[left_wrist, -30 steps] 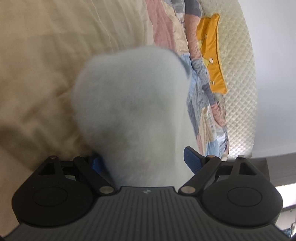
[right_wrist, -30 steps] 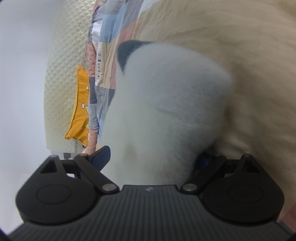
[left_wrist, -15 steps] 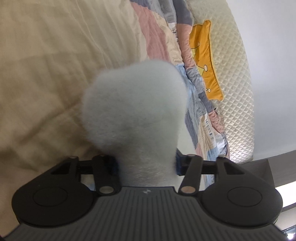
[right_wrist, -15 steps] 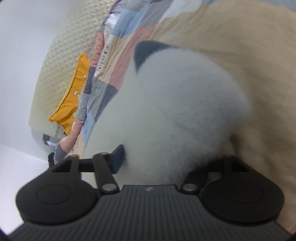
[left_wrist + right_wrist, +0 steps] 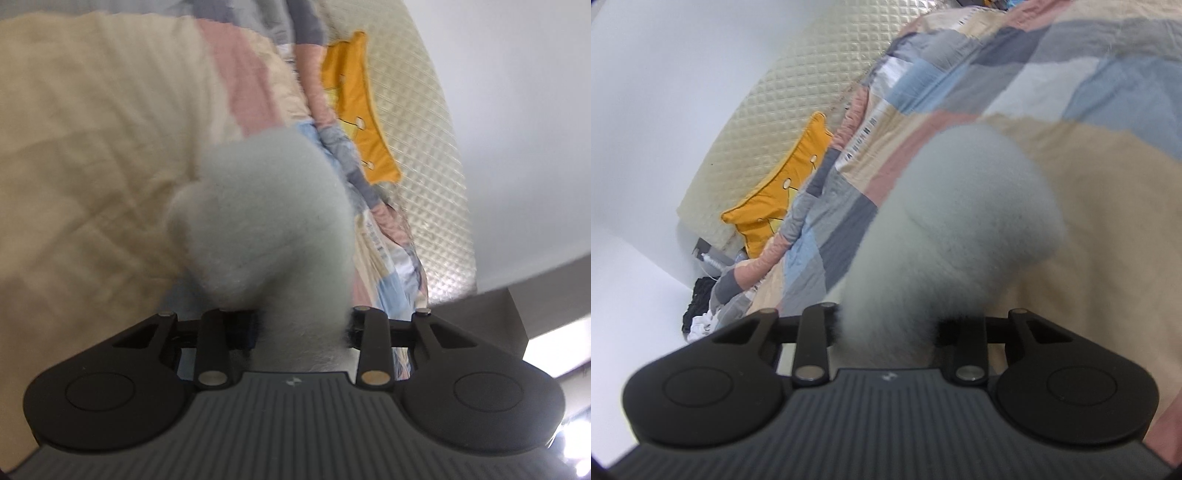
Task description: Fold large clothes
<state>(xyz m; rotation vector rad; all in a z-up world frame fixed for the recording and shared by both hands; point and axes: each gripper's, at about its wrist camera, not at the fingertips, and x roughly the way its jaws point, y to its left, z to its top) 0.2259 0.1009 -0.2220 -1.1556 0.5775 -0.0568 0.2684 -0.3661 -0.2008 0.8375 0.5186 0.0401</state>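
Left gripper (image 5: 301,325) closed on a bunch of the fluffy pale garment (image 5: 266,218), with the fabric pressed between both fingers and swelling forward in a rounded lump above the jaws. Right gripper (image 5: 888,326) likewise clamped on the same kind of fuzzy white fabric (image 5: 964,221), fingers drawn in close against it on both sides. Fingertips themselves mostly buried in the fleece, so only the narrow gap to judge by. Held above a bed, over the beige sheet (image 5: 92,155) and close to the patchwork quilt (image 5: 1015,62) of pink, blue and grey squares. Possibly hanging free of the sheet, but too blurred to tell for sure. Beyond the quilt, an orange cushion (image 5: 354,110) lying against the cream quilted headboard (image 5: 424,147). In the right wrist view, a dark pile of clothes (image 5: 701,306) low beside the bed.
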